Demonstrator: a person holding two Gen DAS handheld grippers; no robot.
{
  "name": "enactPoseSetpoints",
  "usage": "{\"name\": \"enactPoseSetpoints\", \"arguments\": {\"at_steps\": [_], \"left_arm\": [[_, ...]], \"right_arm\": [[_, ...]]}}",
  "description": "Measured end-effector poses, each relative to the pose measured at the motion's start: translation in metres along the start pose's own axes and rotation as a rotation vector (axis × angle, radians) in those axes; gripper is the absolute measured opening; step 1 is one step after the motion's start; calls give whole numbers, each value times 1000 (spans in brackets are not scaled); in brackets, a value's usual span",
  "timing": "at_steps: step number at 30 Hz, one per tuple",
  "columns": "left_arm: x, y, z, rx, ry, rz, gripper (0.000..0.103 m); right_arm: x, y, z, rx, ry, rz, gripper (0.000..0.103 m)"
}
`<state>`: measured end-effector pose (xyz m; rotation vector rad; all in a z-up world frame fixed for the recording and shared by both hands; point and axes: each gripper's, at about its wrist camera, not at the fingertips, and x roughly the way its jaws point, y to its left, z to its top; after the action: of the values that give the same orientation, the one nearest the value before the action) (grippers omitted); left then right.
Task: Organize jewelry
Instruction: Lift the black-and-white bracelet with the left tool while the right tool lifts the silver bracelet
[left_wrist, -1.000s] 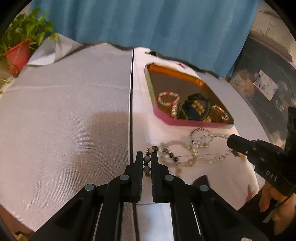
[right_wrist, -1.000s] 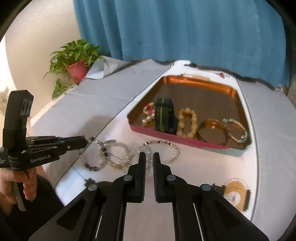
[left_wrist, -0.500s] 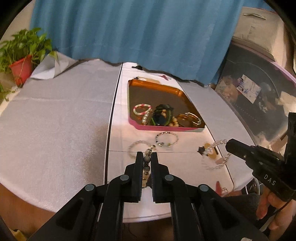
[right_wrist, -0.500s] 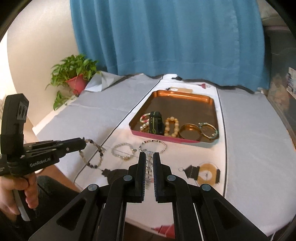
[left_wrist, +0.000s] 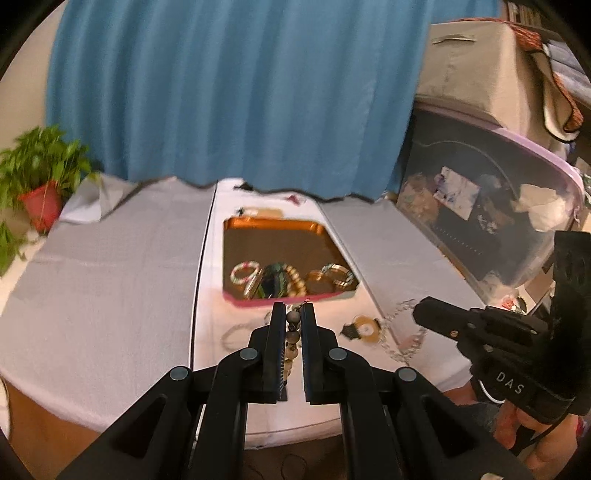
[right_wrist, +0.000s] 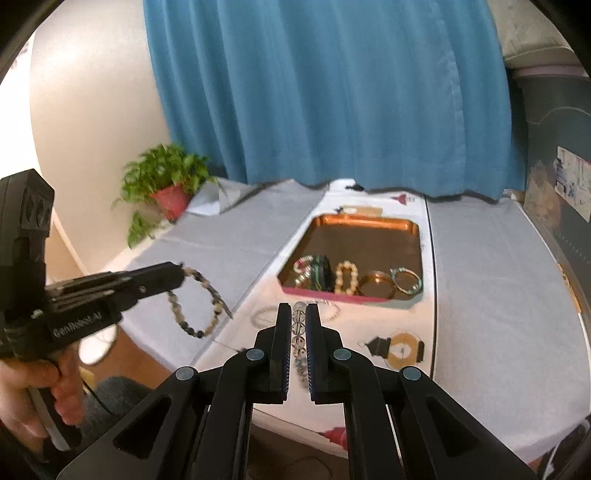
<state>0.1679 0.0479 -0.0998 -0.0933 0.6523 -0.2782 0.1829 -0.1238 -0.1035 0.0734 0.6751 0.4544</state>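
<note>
Left wrist view: the left gripper (left_wrist: 293, 317) is clamped on a dark bead bracelet (left_wrist: 291, 334), whose beads sit between the jaws; in the right wrist view the bracelet (right_wrist: 195, 299) hangs as a loop from this gripper (right_wrist: 177, 275) at 9 o'clock, off the table's edge. The right gripper (right_wrist: 299, 317) is clamped on a clear bead bracelet (right_wrist: 298, 332); from the left view it (left_wrist: 421, 314) appears at 3 o'clock, its strand (left_wrist: 402, 347) drooping above the cloth. At 12 o'clock lies the copper tray (right_wrist: 365, 223) holding several bracelets and bangles (right_wrist: 376, 282). Two more bracelets (right_wrist: 264, 317) rest on the white cloth (right_wrist: 480, 280) just before the tray. A tag ornament (right_wrist: 400, 349) lies at 4 o'clock. Behind stand a blue curtain (right_wrist: 332, 92) and a potted plant (right_wrist: 166, 184).
</note>
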Motion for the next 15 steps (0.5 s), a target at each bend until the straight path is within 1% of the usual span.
{"name": "enactPoseSetpoints", "arguments": {"at_steps": [2, 7, 9, 11, 15], "left_arm": [[-5, -9, 8, 22, -23, -7, 5], [-7, -22, 27, 49, -51, -43, 5], [-5, -27, 34, 73, -65, -36, 5], [-2, -31, 41, 96, -75, -29, 5], [9, -34, 56, 123, -92, -47, 5]], "right_arm": [[-7, 2, 8, -1, -19, 1, 8], [-25, 7, 27, -10, -66, 33, 8], [-30, 8, 35, -13, -86, 45, 8], [-31, 12, 43, -43, -96, 41, 8], [-25, 16, 56, -90, -122, 26, 8]]}}
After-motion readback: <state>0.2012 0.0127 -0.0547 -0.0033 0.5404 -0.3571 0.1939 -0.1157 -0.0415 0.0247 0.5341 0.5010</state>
